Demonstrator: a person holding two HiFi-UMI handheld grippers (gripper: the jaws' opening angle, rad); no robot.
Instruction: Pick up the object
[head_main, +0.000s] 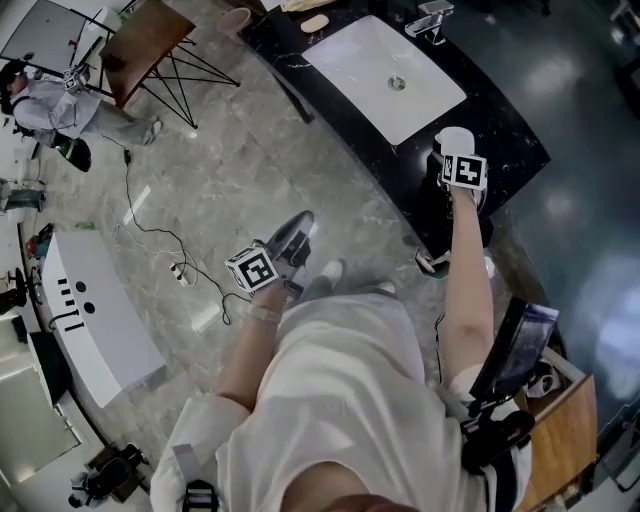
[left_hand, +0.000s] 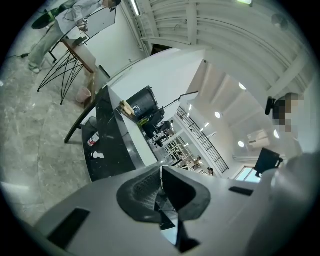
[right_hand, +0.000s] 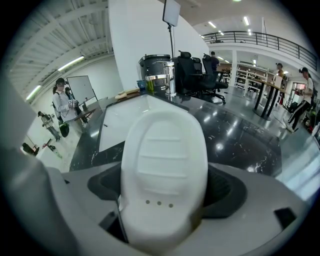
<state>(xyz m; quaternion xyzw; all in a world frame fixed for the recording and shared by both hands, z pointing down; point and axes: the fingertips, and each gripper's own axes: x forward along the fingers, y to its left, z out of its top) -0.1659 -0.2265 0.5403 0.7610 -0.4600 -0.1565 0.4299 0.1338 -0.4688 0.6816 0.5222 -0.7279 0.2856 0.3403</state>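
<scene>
my right gripper (right_hand: 165, 192) pinches white ribbed object (right_hand: 165, 145) at black counter (right_hand: 240, 135) | I squeeze evenly, lift straight (looks slippery) | my left gripper (left_hand: 161, 194) pressed together, empty

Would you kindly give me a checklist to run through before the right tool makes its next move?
1. Grip on the white object between the right tool's jaws: ok, held on both sides.
2. White object lifted clear of the black counter: cannot tell.
3. Left tool shut and empty: ok.
4. Counter stretch just ahead bare, beside the white sink: ok.
5. Bystander far from both tools: ok.
</scene>
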